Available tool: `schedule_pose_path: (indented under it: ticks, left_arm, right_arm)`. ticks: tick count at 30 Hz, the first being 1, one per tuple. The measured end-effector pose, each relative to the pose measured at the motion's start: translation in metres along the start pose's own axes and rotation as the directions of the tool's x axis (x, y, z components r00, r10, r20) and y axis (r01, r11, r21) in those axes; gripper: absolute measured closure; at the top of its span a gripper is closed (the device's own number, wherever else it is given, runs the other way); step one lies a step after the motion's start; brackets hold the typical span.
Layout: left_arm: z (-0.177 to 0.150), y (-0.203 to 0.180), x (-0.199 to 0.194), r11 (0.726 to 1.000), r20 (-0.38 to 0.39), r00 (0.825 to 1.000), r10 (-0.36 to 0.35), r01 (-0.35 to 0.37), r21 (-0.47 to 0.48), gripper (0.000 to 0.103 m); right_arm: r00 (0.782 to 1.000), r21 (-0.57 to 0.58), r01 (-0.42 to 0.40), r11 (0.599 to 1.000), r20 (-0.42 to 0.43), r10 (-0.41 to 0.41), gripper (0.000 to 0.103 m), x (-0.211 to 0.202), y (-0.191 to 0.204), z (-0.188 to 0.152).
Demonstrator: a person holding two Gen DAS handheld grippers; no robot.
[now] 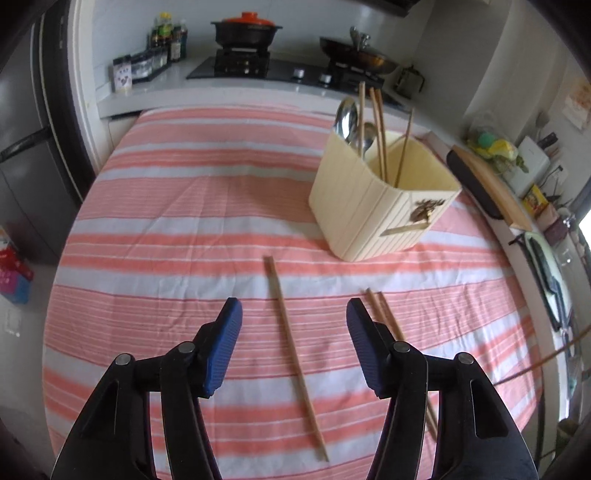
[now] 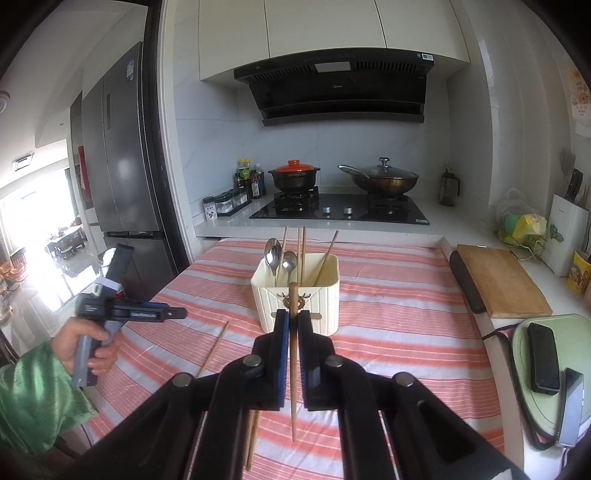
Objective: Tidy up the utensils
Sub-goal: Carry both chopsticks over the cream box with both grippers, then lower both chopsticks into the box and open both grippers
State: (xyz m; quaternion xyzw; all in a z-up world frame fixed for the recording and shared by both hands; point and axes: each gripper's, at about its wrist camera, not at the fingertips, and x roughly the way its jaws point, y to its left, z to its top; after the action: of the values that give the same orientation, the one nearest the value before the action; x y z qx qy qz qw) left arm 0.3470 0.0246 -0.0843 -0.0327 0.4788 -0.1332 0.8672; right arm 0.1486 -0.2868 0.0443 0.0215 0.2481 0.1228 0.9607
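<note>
Gripping one chopstick [image 2: 293, 369] upright, right tongs [image 2: 293, 325] sit at lower centre, holder [image 2: 295, 291] directly beyond; left tongs [image 1: 294, 314] gape empty over a loose chopstick [image 1: 295, 358] lying lengthwise on the table [image 1: 166, 221].

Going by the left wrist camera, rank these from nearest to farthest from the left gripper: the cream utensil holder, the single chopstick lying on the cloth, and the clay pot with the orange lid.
From the left gripper:
1. Single chopstick, lying on the cloth between the open fingers.
2. Cream utensil holder, ahead and to the right.
3. Clay pot with the orange lid, far back on the stove.
</note>
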Motion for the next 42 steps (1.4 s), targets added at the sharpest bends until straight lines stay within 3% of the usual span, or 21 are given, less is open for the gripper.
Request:
schedule_pose_path:
  ticks: [5,8,10,13,17,20,23,28,32,42]
  left_arm:
    - [0.015,-0.007,0.078,0.996,-0.131,0.987,0.089,-0.085,0.032,0.048]
    - [0.018,-0.005,0.108,0.992,-0.186,0.974,0.125,-0.122,0.028,0.058]
    - [0.017,-0.007,0.119,0.989,-0.197,0.969,0.15,-0.145,0.038,0.092]
    - [0.014,-0.01,0.114,0.987,-0.156,0.975,0.16,-0.155,0.046,0.099]
    - [0.01,-0.005,0.067,0.996,-0.041,0.995,0.087,-0.088,-0.012,0.099]
    - [0.007,-0.006,0.006,0.999,0.089,0.996,0.024,-0.021,-0.028,0.099]
    - [0.002,-0.007,-0.058,0.999,0.221,0.975,-0.031,0.034,-0.013,0.099]
    - [-0.017,0.002,-0.132,0.995,0.388,0.917,-0.093,0.1,0.002,0.099]
    - [-0.028,0.01,-0.155,0.992,0.443,0.89,-0.105,0.124,-0.015,0.099]
    - [-0.037,0.013,-0.165,0.986,0.484,0.865,-0.131,0.164,-0.028,0.099]
  right_arm:
    - [1.0,0.023,-0.019,1.0,-0.019,0.019,0.098,0.007,-0.003,-0.007]
    - [0.999,0.037,-0.025,0.999,-0.026,0.026,0.098,0.009,-0.006,-0.011]
    - [0.999,0.04,-0.026,0.999,-0.031,0.027,0.098,0.009,-0.008,-0.012]
    - [0.999,0.035,-0.017,0.999,-0.035,0.018,0.098,0.011,-0.01,-0.015]
    - [0.999,0.044,-0.014,0.999,-0.035,0.016,0.098,0.011,-0.011,-0.017]
    - [1.0,0.038,-0.015,0.999,-0.013,0.015,0.098,0.008,-0.009,-0.014]
    - [1.0,0.029,-0.016,0.999,0.013,0.016,0.098,0.005,-0.004,-0.009]
    - [0.999,0.025,-0.03,0.999,0.04,0.029,0.098,0.006,0.003,-0.002]
    - [0.999,0.009,-0.032,0.999,0.033,0.032,0.098,0.012,0.011,0.002]
    - [0.999,-0.025,-0.027,0.999,0.034,0.028,0.098,0.01,0.023,0.007]
